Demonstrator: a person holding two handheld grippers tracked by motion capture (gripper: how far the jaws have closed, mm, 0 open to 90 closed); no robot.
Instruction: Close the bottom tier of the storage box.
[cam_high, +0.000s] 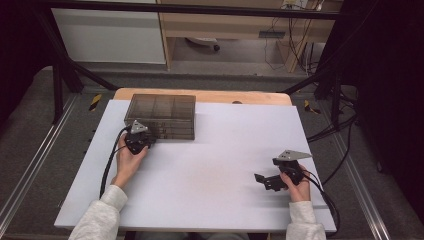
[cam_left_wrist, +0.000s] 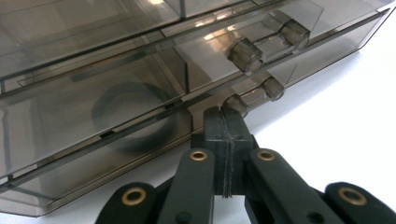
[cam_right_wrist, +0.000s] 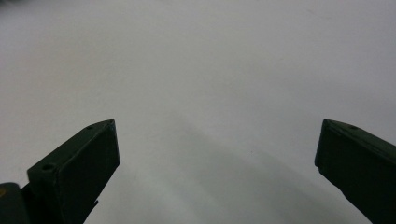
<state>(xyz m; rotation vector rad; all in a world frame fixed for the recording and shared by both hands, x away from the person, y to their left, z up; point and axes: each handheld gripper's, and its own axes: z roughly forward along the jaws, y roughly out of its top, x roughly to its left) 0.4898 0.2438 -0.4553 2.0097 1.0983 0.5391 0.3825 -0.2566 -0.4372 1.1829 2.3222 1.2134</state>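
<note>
A smoky, see-through plastic drawer box (cam_high: 160, 116) stands at the back left of the white table top (cam_high: 215, 165). My left gripper (cam_high: 146, 137) sits against its front face. In the left gripper view the left gripper (cam_left_wrist: 223, 114) has its two pads pressed flat together with nothing showing between them, and the tips touch just below the lower drawer's clear handle (cam_left_wrist: 254, 95). The upper drawer's handle (cam_left_wrist: 268, 44) lies above it. My right gripper (cam_high: 262, 180) rests low at the right front of the table, and there the right gripper (cam_right_wrist: 217, 123) stands open over bare white surface.
A round dark shape (cam_left_wrist: 128, 109) shows through the lower drawer's front. Wood of the table (cam_high: 200, 95) shows behind the white sheet. Black frame bars (cam_high: 320, 80), cables (cam_high: 340, 150) and a desk stand beyond the table.
</note>
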